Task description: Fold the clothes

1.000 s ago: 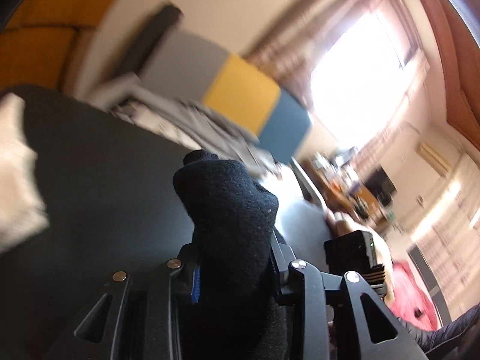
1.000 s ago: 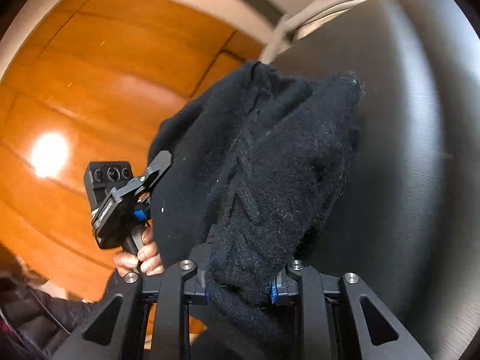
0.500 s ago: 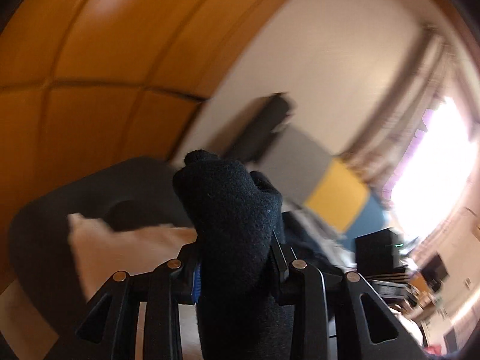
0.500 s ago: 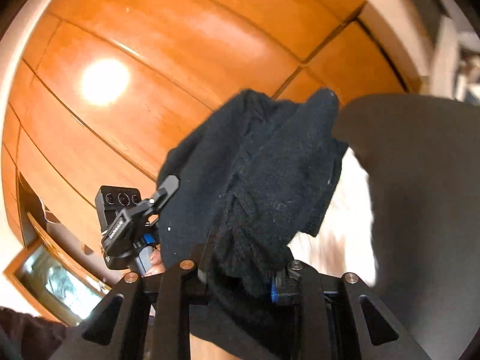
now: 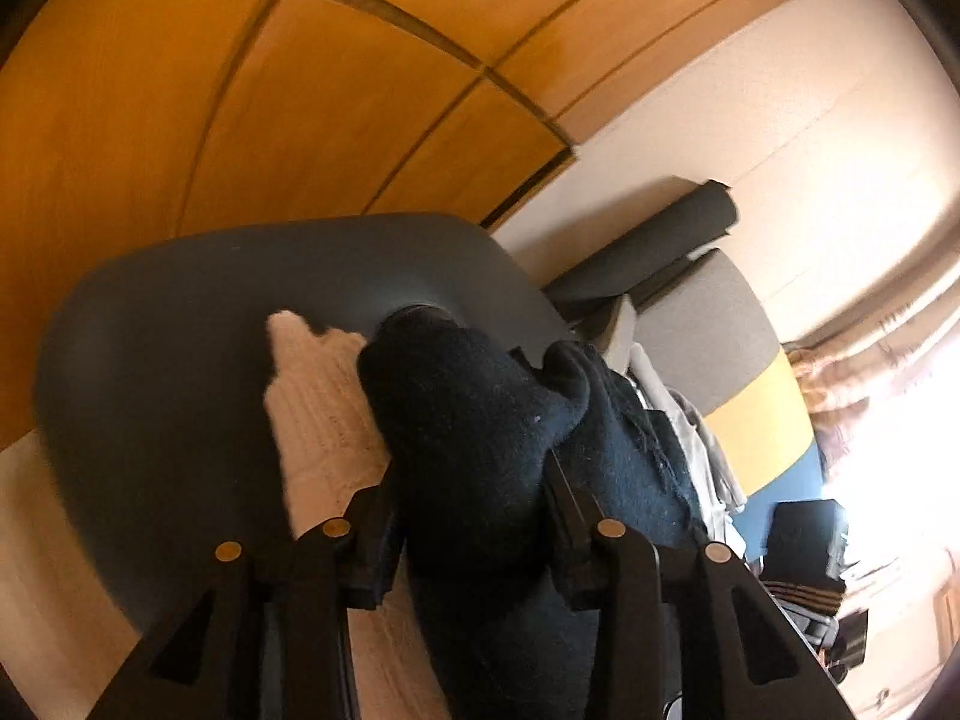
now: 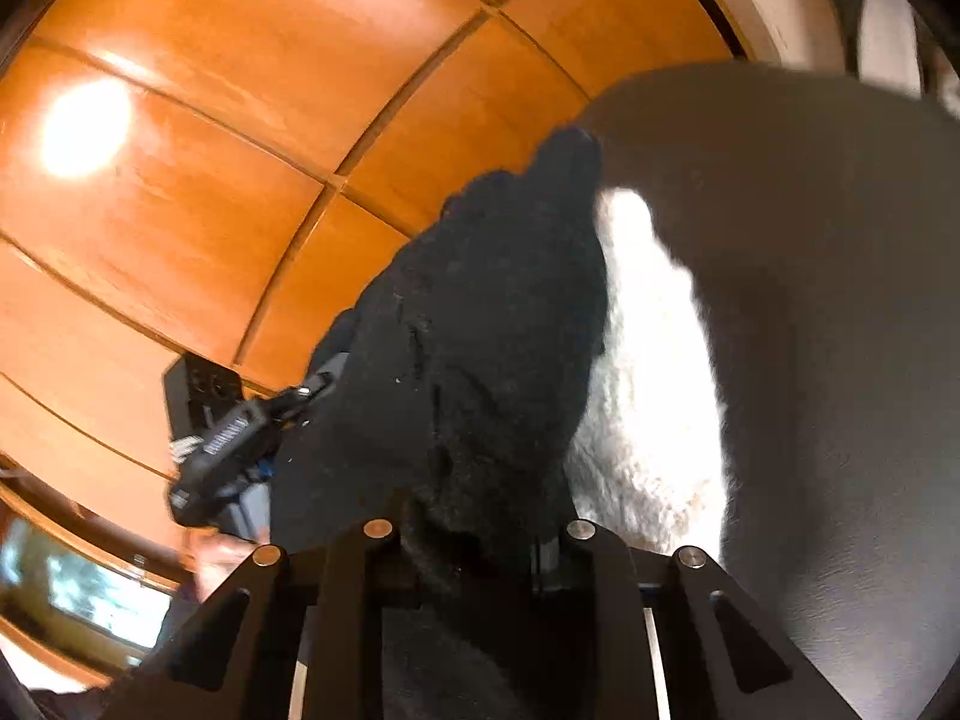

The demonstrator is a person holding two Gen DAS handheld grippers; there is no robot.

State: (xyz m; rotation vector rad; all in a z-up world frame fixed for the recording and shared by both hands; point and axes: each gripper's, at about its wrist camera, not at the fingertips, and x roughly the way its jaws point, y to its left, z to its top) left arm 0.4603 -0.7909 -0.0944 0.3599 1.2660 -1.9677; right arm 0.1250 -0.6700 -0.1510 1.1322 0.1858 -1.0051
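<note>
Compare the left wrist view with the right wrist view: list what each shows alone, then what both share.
Only the left wrist view: a grey, yellow and blue cushioned seat with pale clothes heaped beside it, and a bright window.

Only the right wrist view: the left tongs from outside, beside the garment, and a glare spot on the wooden floor.

Both: the black knit garment between each view's own tongs, the left ones opening; a white knit garment on the dark round table.
</note>
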